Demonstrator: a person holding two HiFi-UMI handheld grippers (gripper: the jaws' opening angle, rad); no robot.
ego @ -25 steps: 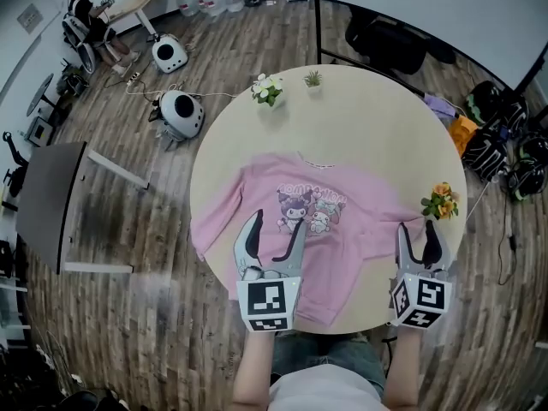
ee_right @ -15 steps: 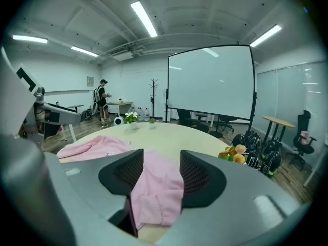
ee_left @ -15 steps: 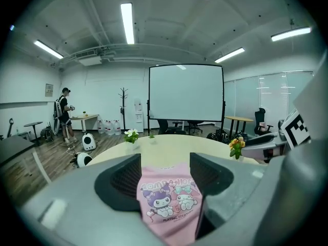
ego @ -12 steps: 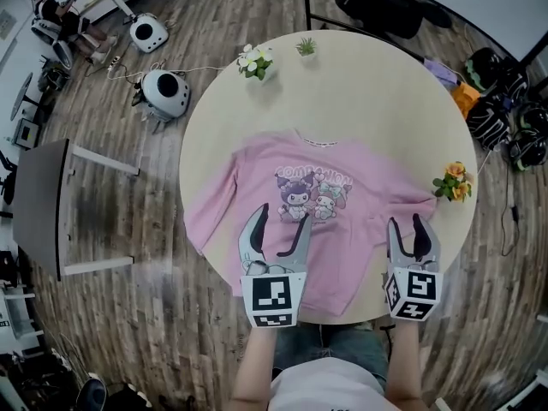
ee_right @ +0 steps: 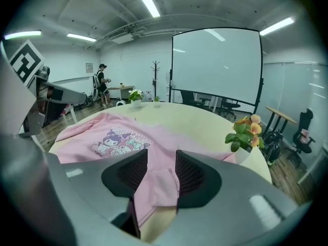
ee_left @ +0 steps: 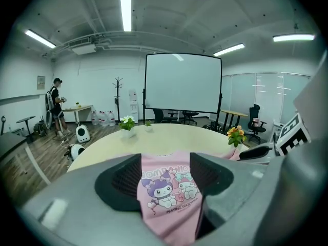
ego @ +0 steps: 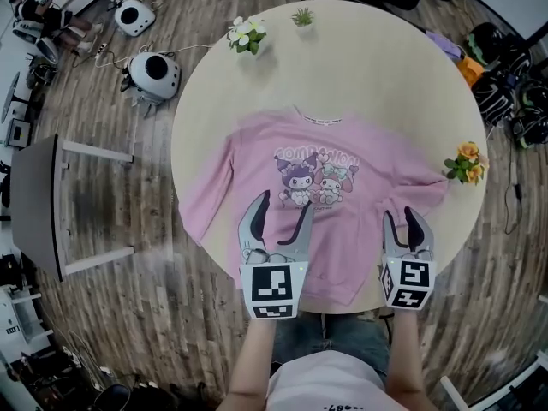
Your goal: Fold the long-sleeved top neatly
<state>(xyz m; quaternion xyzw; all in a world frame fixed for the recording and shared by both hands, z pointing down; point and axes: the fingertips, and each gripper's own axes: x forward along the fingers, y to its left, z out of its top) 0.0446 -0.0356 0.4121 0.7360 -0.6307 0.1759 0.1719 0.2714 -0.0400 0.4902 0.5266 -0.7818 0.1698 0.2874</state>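
This is an open-plan office or meeting room: a large white projection screen in a black frame (ee_left: 183, 82) stands behind a big round cream-topped table (ego: 377, 67). Black swivel office chairs (ee_left: 254, 123) sit by glass partition walls (ee_left: 266, 96). Long fluorescent strip lights (ee_left: 126, 2) hang from a bare ceiling, and the grey-brown wood-plank floor (ego: 120, 229) holds a black coat stand (ee_left: 118, 94), large clear water bottles (ee_left: 102, 118) and a pale desk (ee_left: 78, 108).

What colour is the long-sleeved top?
Pink top, cartoon print on chest; head view shows it best.

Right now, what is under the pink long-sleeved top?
The pink long-sleeved top lies spread flat on the round beige table. Only bare tabletop shows around it; whatever might lie beneath the fabric is covered.
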